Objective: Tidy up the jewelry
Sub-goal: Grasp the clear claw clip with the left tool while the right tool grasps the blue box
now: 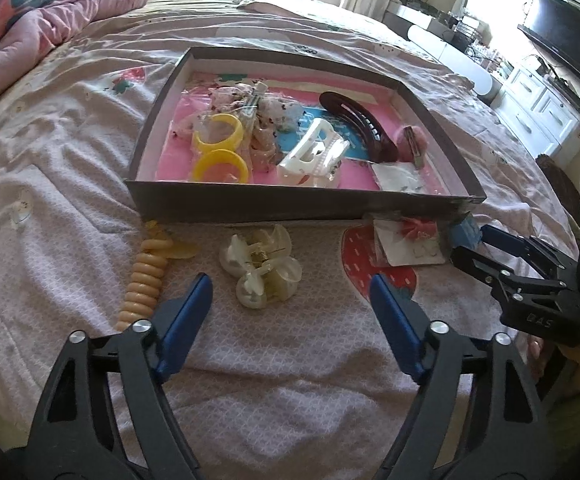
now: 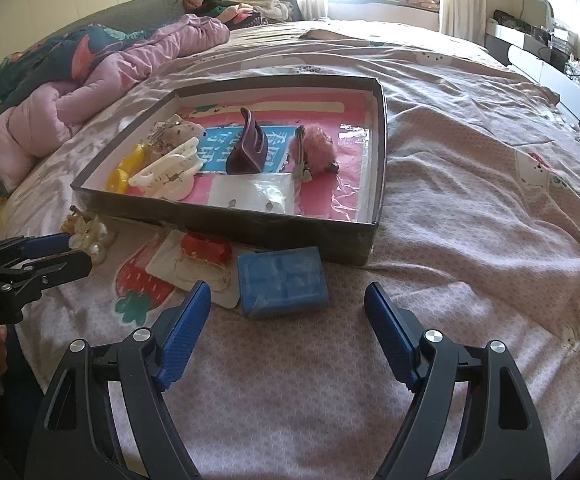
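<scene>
A dark shallow box (image 1: 290, 208) with a pink lining lies on the bed. It holds yellow bangles (image 1: 219, 168), a white claw clip (image 1: 314, 156), a maroon clip (image 1: 358, 124), a pink pompom clip (image 1: 410, 140) and an earring card (image 1: 402, 178). In front of it lie a cream claw clip (image 1: 261, 270), a beige coil tie (image 1: 145, 280) and a card with a red bow (image 2: 197, 264). My left gripper (image 1: 290, 280) is open, with the cream clip between its tips, untouched. My right gripper (image 2: 287, 287) is open around a small blue box (image 2: 281, 280) without touching it.
A pink quilt (image 2: 89, 92) is bunched at the far left of the bed. A white cabinet (image 1: 538, 108) and a TV (image 1: 562, 36) stand beyond the bed's right edge. The two grippers sit close, side by side; the right gripper (image 1: 474, 248) shows in the left wrist view.
</scene>
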The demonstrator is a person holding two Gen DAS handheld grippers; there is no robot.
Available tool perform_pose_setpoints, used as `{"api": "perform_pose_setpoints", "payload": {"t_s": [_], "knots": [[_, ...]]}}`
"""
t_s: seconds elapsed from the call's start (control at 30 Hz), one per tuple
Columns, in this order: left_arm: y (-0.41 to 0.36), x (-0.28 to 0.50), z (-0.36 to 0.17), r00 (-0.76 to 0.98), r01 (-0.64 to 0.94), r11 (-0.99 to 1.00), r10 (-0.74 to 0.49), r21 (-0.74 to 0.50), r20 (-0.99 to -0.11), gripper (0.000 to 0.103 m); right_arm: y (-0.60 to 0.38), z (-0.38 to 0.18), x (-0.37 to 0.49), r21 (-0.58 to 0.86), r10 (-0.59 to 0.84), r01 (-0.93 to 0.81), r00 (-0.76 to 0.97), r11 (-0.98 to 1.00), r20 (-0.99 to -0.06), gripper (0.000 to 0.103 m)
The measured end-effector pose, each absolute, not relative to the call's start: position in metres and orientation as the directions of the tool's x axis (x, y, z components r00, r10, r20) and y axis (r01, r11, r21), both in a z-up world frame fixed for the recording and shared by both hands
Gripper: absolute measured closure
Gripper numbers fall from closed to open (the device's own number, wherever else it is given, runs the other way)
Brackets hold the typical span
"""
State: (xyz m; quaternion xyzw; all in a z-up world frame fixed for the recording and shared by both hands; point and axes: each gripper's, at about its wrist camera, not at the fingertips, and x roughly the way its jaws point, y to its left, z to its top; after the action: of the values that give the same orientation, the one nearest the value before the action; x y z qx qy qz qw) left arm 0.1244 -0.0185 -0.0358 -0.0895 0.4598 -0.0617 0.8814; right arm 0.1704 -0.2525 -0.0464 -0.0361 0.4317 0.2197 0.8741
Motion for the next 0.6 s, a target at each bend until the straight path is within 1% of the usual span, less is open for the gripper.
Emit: {"api": "perform_pose_setpoints", "payload": {"t_s": [0.1,0.17,0.37,0.47,0.5,0.53,0.6], "knots": [[-0.022,0.129,-0.038,0.565,0.033,0.978,-0.189,-0.207,-0.803,0.037,-0.252,-0.049,0.174,0.127,0.353,-0.415,0.53,0.901,-0.771,0.029],[-0.023,0.131,-0.039,0.567,0.029,0.979,-0.18,-0.2,-0.804,0.041,-0.251,-0.05,0.176,0.129,0.354,-0.415,0.527,0.9,-0.773,0.031],[-0.024,0.138,-0.042,0.563,0.022,0.981,-0.172,-0.193,-0.808,0.043,-0.25,-0.053,0.18,0.131,0.357,-0.418,0.525,0.899,-0.773,0.038],[-0.024,0.14,-0.044,0.562,0.022,0.982,-0.166,-0.186,-0.81,0.045,-0.25,-0.054,0.18,0.136,0.365,-0.426,0.521,0.894,-0.772,0.045],[-0.025,0.141,-0.044,0.562,0.021,0.983,-0.162,-0.182,-0.811,0.046,-0.248,-0.054,0.18,0.134,0.367,-0.43,0.52,0.893,-0.772,0.05],[-0.026,0.143,-0.045,0.561,0.019,0.984,-0.159,-0.179,-0.812,0.049,-0.248,-0.054,0.18,0.131,0.367,-0.435,0.519,0.891,-0.772,0.059],[-0.026,0.145,-0.046,0.562,0.016,0.984,-0.155,-0.177,-0.812,0.052,-0.246,-0.054,0.177,0.122,0.367,-0.445,0.519,0.887,-0.772,0.059]]}}
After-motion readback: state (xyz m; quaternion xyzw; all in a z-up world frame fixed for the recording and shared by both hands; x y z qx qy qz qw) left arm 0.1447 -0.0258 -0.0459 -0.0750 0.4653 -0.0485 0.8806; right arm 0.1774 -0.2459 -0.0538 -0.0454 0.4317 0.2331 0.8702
